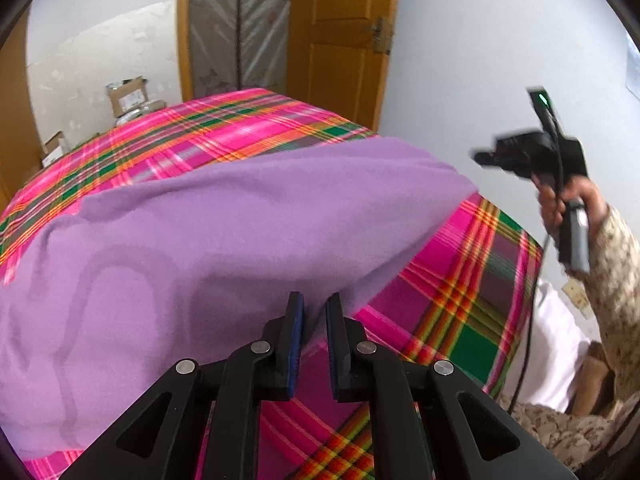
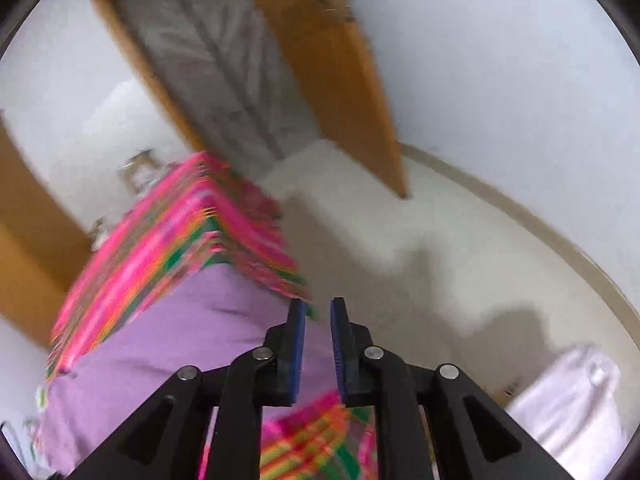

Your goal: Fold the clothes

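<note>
Purple garment (image 1: 208, 232): spread ahead of left gripper (image 1: 315, 312) on plaid-covered bed (image 1: 460, 280); fold stage undeterminable. Left gripper: fingers slightly apart, empty. Right gripper (image 2: 318, 316): raised, apart, empty.

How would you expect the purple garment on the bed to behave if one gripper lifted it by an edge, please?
The purple garment will probably go limp and drape, since it already lies in soft wrinkles over the plaid bedspread. It looks thin, so likely light. Lifted by the left gripper alone, the rest may drag and bunch.

Lilac garment (image 1: 224, 216) (apparently folded) on bedspread
</note>
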`<control>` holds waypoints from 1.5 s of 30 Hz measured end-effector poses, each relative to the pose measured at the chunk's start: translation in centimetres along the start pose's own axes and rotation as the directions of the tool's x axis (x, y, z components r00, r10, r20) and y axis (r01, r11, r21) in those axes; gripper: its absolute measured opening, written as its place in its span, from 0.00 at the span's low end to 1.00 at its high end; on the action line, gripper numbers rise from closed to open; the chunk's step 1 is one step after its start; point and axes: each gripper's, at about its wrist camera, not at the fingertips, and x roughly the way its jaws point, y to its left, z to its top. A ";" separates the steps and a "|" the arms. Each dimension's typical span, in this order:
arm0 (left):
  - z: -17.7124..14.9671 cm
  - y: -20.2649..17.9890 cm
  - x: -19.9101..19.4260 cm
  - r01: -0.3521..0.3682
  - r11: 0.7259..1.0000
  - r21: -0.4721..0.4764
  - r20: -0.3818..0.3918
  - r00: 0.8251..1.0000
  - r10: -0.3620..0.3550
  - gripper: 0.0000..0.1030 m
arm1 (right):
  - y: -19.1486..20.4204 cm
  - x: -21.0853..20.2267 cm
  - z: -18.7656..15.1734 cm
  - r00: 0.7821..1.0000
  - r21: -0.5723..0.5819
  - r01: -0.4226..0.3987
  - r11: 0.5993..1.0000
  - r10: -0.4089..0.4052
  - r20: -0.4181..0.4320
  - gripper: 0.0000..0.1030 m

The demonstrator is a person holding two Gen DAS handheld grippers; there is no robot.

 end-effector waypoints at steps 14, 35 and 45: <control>1.2 0.9 0.6 0.044 0.998 -0.047 0.008 0.999 -0.044 0.16 | 5.8 6.9 1.7 0.976 -0.144 -0.144 0.979 0.116 -0.182 0.20; 0.8 1.7 1.5 0.044 0.996 -0.073 -0.028 0.999 -0.046 0.17 | 6.8 8.1 3.1 0.994 -0.209 0.025 0.978 -0.046 -0.098 0.06; -0.5 5.8 -1.7 -0.064 0.982 -0.177 0.024 0.997 0.069 0.18 | 12.3 3.3 -1.7 1.000 -0.453 -0.027 0.891 0.021 -0.018 0.11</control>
